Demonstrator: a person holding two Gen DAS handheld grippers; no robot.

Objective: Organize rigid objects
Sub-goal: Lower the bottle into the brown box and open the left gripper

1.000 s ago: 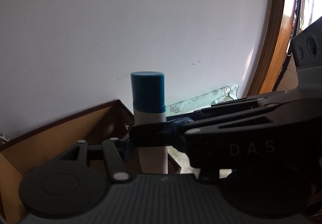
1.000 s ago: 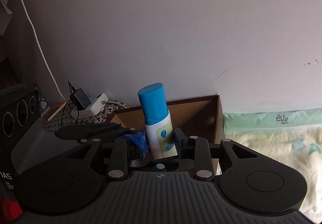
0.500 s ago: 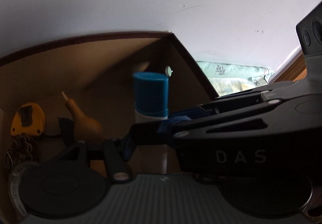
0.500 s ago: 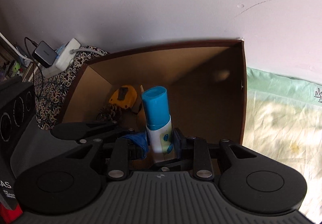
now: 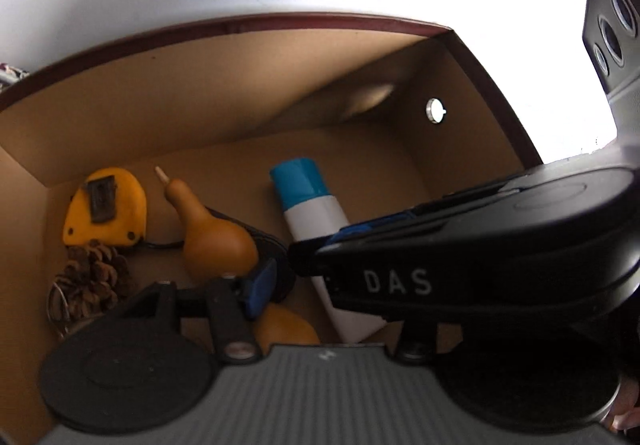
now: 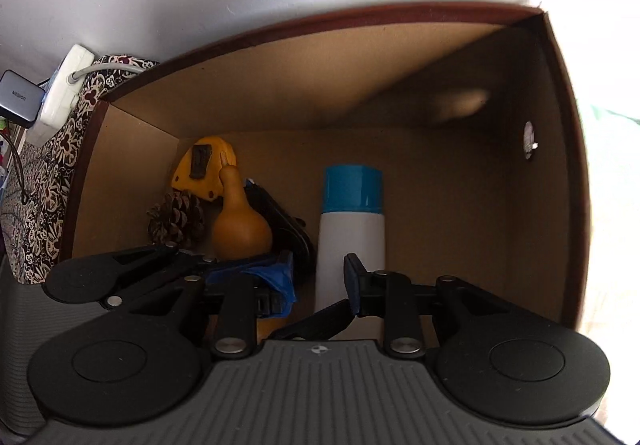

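Right wrist: bottle (image 6: 352, 221) in box (image 6: 280, 57), right gripper (image 6: 320, 277) open.

A brown cardboard box (image 6: 280, 93) holds everything. A white cylindrical bottle with a blue cap (image 6: 351, 221) lies mid-floor. Left of it sits a tan pear-shaped gourd (image 6: 239, 225), with a yellow tape measure (image 6: 202, 167) behind and a brown pinecone (image 6: 176, 217) farther left.
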